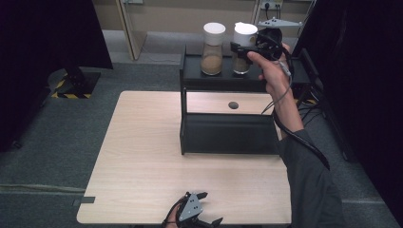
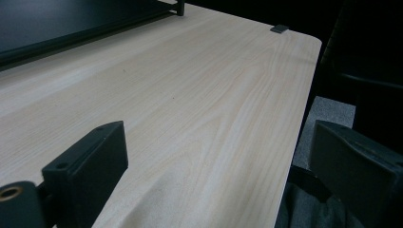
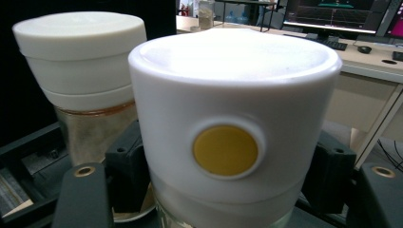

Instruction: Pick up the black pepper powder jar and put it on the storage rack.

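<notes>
Right gripper [image 1: 246, 43] up at 1 o'clock of the high view, clenched around the white lid of the right-hand jar [image 1: 243, 42]. In the right gripper view, both black jaws pressed against the lower rim of that lid [image 3: 233, 114], one on each side, yellow round button facing the camera. Jar seated on the top board of the black shelf [image 1: 223, 80], close to the shelf's right half, brown powder visible in its glass lower part. Second jar [image 1: 213, 48] just beside at 9 o'clock from the held one, apart by a narrow gap, same white lid, same brown fill; seen again at 10 o'clock in the right gripper view [image 3: 81, 61].

Left gripper [image 1: 197, 214] down at 6 o'clock, at the near edge of the table [image 1: 142, 156], jaws released and wide apart with nothing between. In the left gripper view, one jaw over the pale wood [image 2: 190, 118], the other past the table's edge above the grey floor.

Broad bare wood from 7 to 10 o'clock of the shelf. Small dark round spot [image 1: 233, 105] on the tabletop under the shelf's top board. Shelf's front edge roughly mid-table; right side of the shelf near the table's right edge, little room there beside the person's sleeve [image 1: 311, 185].
</notes>
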`<state>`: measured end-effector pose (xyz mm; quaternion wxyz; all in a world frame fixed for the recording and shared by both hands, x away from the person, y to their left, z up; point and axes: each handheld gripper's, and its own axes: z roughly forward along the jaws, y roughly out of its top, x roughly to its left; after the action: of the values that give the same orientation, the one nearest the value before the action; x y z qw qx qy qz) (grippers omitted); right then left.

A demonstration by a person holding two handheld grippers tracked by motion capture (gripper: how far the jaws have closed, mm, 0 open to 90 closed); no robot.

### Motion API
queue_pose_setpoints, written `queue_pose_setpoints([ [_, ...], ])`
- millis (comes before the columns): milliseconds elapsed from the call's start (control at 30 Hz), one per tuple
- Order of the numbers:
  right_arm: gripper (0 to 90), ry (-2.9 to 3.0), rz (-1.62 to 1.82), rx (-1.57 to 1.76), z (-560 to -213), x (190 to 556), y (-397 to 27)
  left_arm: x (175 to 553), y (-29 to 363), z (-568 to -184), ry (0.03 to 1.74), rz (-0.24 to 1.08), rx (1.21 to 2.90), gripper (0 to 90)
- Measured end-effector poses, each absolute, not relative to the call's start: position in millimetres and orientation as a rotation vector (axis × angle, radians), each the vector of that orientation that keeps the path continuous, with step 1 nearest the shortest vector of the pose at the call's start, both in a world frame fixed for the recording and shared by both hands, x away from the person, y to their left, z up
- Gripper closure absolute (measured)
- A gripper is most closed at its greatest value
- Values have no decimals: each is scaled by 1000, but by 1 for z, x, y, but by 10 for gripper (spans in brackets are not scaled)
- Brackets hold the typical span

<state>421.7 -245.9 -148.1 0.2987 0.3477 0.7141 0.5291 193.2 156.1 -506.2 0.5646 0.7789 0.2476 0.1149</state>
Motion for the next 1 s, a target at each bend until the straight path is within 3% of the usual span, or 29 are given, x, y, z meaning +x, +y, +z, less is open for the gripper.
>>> queue_pose_setpoints([
  [500, 300, 1885, 1427, 943, -158, 426, -252, 193, 155, -507, 577, 269, 1838, 55],
  [700, 175, 1893, 1424, 962, -157, 425, -257, 192, 154, -507, 574, 269, 1841, 55],
  [1000, 125, 1907, 1413, 938, -155, 414, -268, 193, 153, -508, 572, 265, 1847, 55],
])
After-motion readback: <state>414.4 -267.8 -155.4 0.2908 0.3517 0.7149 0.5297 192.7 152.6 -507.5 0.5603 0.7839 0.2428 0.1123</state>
